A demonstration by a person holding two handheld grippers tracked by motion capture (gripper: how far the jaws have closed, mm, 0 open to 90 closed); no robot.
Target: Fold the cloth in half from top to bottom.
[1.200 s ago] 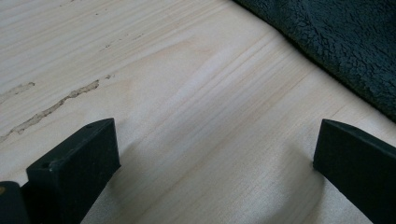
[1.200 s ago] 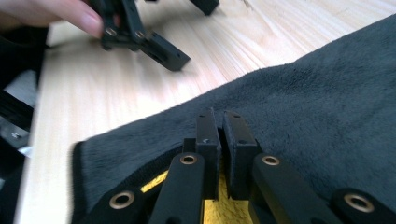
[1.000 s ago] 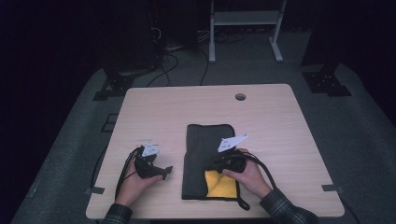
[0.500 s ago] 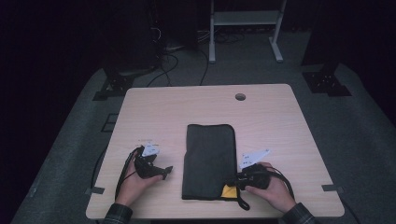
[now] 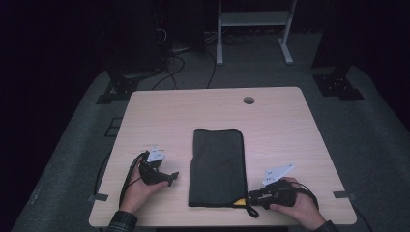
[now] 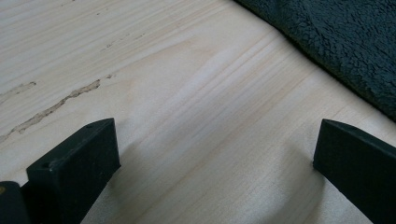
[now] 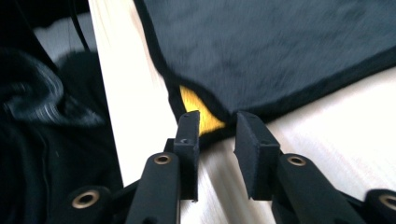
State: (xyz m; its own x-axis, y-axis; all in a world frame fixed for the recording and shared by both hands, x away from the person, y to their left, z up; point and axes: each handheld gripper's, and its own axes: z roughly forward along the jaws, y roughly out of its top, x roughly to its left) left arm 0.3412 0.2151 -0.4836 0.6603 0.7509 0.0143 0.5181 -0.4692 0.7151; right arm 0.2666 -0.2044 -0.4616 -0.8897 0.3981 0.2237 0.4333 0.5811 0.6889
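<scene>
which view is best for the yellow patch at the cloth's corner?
Right gripper view: the yellow patch sits close up, just past the right tool tips, under the dark cloth corner. High view shows it as a tiny sliver. Left gripper view gives the cloth's edge and bare table.

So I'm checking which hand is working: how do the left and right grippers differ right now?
The left gripper is spread wide over bare table; the right gripper has its jaws nearly together. The left stands apart from the cloth, off its left edge; the right sits at the cloth's near right corner, where yellow shows. Both are hand-held, low at the table's near edge.
</scene>
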